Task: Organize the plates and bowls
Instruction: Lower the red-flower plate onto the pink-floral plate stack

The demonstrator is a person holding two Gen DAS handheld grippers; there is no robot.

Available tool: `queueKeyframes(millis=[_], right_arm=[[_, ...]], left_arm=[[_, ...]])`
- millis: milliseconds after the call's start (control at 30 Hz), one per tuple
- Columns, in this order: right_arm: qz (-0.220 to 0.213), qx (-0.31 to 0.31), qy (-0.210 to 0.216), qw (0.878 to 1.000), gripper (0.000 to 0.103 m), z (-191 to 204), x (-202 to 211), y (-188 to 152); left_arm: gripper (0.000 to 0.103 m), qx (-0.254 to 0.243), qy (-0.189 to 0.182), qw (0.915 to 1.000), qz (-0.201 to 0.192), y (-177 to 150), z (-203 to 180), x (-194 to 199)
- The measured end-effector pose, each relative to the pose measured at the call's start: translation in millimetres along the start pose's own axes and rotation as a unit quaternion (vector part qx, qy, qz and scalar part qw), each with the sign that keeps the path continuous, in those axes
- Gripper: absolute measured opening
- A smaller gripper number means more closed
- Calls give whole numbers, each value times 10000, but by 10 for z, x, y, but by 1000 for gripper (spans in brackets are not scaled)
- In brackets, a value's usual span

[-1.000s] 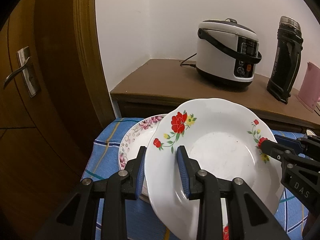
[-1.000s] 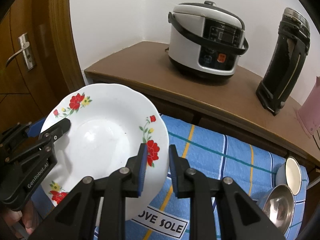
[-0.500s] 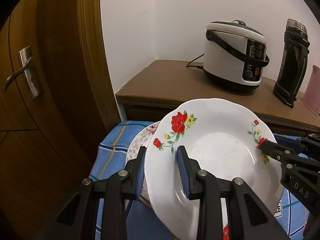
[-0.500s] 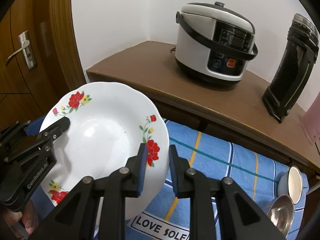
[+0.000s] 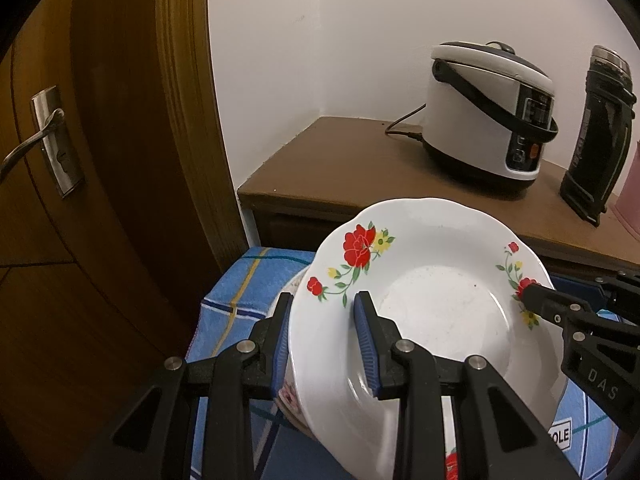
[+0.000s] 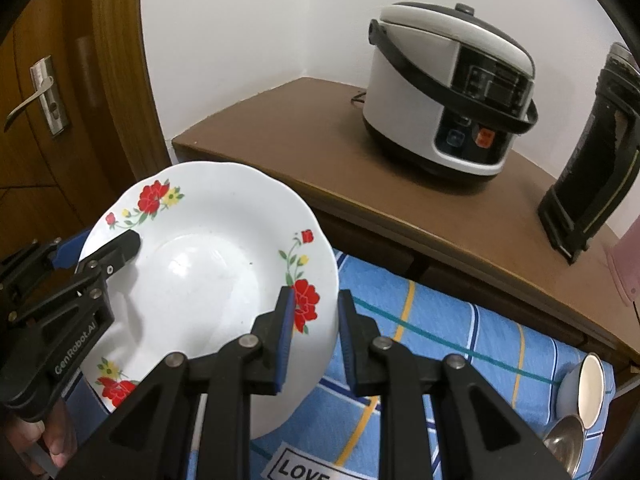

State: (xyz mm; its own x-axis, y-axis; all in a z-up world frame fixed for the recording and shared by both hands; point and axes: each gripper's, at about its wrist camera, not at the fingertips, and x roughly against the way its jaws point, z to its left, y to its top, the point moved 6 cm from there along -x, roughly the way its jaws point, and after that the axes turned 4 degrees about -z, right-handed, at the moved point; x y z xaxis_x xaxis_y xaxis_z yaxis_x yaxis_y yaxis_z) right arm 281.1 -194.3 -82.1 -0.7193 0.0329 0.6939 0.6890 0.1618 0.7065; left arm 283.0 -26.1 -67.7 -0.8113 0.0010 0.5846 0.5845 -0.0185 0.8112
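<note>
A white plate with red flowers (image 5: pixel 432 312) is held in the air between both grippers, tilted. My left gripper (image 5: pixel 322 338) is shut on its left rim. My right gripper (image 6: pixel 314 328) is shut on its right rim; the plate (image 6: pixel 208 276) fills the lower left of the right wrist view. Under it a second plate with pink flowers (image 5: pixel 290 396) lies on the blue checked cloth (image 5: pixel 236 304), mostly hidden. A small white bowl (image 6: pixel 588 388) and a steel bowl (image 6: pixel 566 446) sit at the cloth's right end.
A brown wooden counter (image 5: pixel 344 160) behind the cloth holds a white rice cooker (image 5: pixel 488 108), a black flask (image 5: pixel 600 132) and a pink object (image 6: pixel 628 268). A wooden door with a metal handle (image 5: pixel 48 136) stands at the left.
Both grippers have lifted the flowered plate higher and moved it left over the pink-flowered plate, which is now more hidden.
</note>
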Motion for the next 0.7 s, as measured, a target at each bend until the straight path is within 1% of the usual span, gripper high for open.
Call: queueKeyframes(millis=[200,600,633,700], right_arm=[[97,9,60,9999,22,50,-98,-6],[300,92,117,9994,22,218,-286,-33],[214,37,267,9994,22,242,-295,-21],[252,56,274,9993,22,216,-373,9]], left_arm=[[33,-6,41,10000,55,62,47,-128],[34,173,78,9995,262,-9,172,-415],[34,174,81,9995,267,-16,180,-424],[34,201,75,9993,308,-42,197,-461]])
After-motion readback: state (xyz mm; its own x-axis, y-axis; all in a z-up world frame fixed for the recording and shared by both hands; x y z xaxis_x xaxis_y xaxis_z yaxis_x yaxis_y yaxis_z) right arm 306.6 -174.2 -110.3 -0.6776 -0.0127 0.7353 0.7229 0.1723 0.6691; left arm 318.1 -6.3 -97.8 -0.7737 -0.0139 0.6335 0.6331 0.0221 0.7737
